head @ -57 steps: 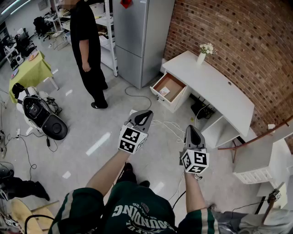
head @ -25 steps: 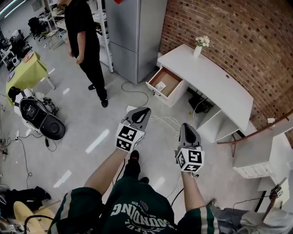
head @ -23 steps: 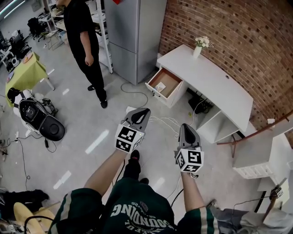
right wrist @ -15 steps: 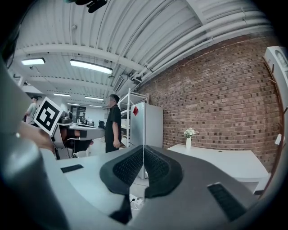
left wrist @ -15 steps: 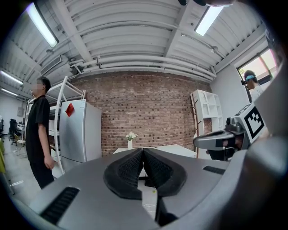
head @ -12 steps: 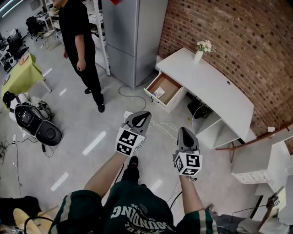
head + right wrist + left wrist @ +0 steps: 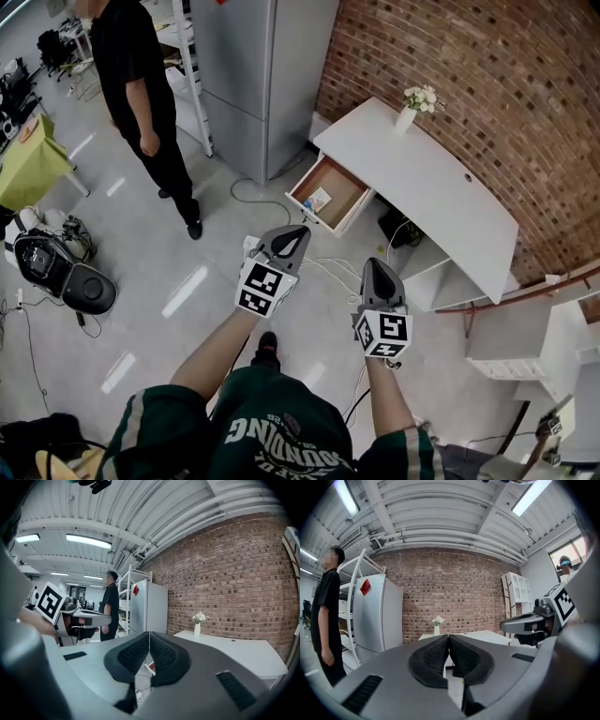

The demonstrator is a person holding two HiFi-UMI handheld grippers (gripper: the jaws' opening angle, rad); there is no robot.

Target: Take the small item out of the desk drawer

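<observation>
I am holding the grey left gripper (image 7: 298, 232) and right gripper (image 7: 372, 265) closed, empty. The small white item (image 7: 318, 199) is lying in the open brown-floored drawer (image 7: 345, 190) above them, nearer the left.

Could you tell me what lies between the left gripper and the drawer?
Bare floor separates left gripper and drawer in the head view; a cable lies alongside.

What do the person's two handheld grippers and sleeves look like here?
The left gripper and the right gripper are grey plastic shells tapering to a point, lined inside with black ribbed pads. Each carries a white cube printed with black square markers. The person wears a dark green short-sleeved jersey with white lettering and pale stripes on the sleeves.
</observation>
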